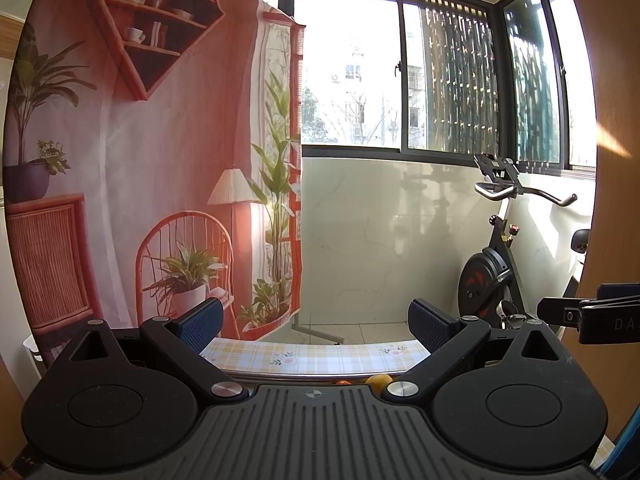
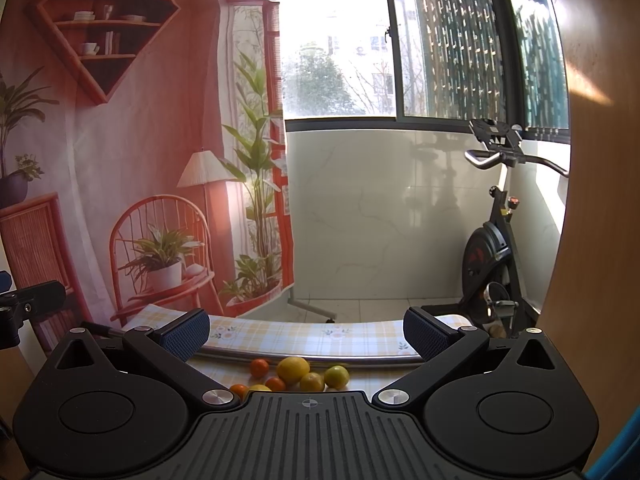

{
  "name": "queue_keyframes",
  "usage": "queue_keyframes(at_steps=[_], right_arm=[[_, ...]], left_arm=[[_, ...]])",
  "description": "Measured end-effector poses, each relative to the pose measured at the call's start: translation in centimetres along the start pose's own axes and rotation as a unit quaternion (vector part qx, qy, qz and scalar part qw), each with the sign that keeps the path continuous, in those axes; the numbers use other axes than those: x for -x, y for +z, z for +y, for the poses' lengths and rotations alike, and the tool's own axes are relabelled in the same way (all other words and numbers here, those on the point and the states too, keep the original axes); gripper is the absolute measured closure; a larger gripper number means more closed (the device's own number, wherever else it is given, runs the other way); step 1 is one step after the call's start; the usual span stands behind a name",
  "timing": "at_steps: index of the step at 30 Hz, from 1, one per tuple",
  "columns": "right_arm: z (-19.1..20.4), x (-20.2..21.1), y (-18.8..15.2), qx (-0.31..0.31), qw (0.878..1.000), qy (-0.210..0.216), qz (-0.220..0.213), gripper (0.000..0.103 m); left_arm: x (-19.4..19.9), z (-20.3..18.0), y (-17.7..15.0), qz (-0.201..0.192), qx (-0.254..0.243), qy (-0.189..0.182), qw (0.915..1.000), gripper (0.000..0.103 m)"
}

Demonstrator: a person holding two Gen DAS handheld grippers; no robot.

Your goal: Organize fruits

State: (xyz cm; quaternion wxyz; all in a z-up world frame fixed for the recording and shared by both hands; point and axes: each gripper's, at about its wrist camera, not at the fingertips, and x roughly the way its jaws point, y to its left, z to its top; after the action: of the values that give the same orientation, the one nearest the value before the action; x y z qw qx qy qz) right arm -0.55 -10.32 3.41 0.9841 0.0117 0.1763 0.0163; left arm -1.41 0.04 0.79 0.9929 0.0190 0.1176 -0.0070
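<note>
The right gripper [image 2: 306, 332] hangs with its jaws spread wide, gripping nothing. Just beyond, the fruits [image 2: 294, 370] cluster on the checked tablecloth [image 2: 304, 338]. The left gripper [image 1: 316, 320] gapes wide too, empty. Far back, an exercise bike [image 2: 494, 248] stands by the window [image 2: 340, 40].

Fruits [image 2: 294, 376] lie on the table [image 2: 360, 338]; exercise bike [image 2: 492, 248] behind, right.
</note>
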Motion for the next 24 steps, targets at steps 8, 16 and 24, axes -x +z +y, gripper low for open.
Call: queue_keyframes(at_steps=[8,16,24], right_arm=[[0.0,0.0,0.0,0.0,1.0,0.0,0.0,0.0],[0.0,-0.1,0.0,-0.002,1.0,0.002,0.003,0.0],[-1.0,-3.3,-0.8,-0.005,0.999,0.032,0.007,0.0]], left_arm=[[0.0,0.1,0.0,0.0,0.0,0.0,1.0,0.003],[-0.3,0.4,-0.1,-0.006,0.001,0.008,0.9999,0.003],[-4.8,3.7,-1.2,0.006,0.033,0.001,0.9995,0.003]])
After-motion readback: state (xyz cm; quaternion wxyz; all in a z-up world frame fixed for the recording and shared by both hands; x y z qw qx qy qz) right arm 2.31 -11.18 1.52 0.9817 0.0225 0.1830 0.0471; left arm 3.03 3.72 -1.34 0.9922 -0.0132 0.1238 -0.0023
